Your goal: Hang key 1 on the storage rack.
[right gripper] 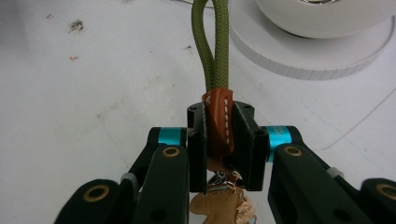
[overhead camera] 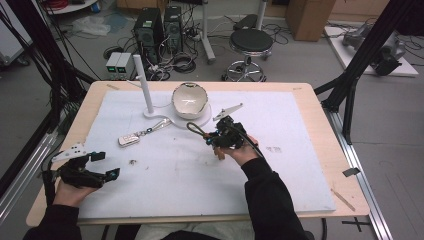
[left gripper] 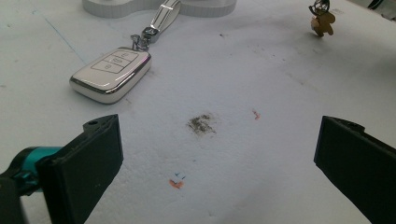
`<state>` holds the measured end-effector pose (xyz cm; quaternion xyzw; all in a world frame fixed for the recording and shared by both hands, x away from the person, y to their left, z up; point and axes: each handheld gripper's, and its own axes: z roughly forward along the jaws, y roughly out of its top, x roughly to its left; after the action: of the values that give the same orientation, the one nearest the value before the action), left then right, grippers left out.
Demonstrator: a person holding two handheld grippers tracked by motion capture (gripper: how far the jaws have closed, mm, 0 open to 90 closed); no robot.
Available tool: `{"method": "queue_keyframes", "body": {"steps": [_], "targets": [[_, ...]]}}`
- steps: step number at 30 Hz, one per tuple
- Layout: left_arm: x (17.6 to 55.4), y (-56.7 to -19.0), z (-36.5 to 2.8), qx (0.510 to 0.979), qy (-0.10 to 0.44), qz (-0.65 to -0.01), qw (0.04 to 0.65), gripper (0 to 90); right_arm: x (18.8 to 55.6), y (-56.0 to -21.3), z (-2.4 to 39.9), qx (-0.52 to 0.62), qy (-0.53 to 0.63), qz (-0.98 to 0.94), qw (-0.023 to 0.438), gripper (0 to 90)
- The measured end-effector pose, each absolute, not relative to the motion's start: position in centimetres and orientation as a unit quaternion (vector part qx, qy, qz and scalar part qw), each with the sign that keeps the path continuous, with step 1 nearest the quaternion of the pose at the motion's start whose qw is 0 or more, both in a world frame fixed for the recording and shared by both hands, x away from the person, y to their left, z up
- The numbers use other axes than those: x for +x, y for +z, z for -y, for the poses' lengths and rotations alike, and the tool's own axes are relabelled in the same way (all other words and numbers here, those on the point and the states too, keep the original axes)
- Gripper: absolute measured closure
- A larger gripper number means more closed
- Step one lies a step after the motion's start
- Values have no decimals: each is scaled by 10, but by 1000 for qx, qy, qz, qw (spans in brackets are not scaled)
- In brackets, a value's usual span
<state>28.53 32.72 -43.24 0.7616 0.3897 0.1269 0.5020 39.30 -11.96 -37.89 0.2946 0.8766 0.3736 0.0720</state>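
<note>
My right gripper [overhead camera: 214, 138] is shut on a keychain, its jaws pressing a brown leather tab [right gripper: 219, 123]. An olive green cord loop [right gripper: 212, 44] sticks out past the jaws toward the bowl. A small tan charm [right gripper: 224, 207] dangles under the jaws, clear of the mat; the tan charm [left gripper: 322, 23] also hangs far off in the left gripper view. A white car key fob [overhead camera: 130, 139] with a metal strap lies on the mat left of centre. My left gripper [overhead camera: 106, 164] rests at the near left with nothing between its open jaws, the key fob [left gripper: 112, 72] beyond it.
A white stand [overhead camera: 150, 111] with an upright post and a round base carries a shiny white bowl [overhead camera: 189, 99] at the back centre. A white mat [overhead camera: 280, 165] covers the wooden table [overhead camera: 320, 115]. A dark smudge [left gripper: 201, 123] marks the mat.
</note>
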Motion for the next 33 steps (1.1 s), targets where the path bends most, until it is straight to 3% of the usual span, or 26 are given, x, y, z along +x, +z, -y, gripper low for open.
{"method": "queue_keyframes", "body": {"steps": [33], "targets": [[285, -432, -330, 754, 126, -393, 511, 17, 420, -313, 77, 277, 425, -857, 92, 764]]}}
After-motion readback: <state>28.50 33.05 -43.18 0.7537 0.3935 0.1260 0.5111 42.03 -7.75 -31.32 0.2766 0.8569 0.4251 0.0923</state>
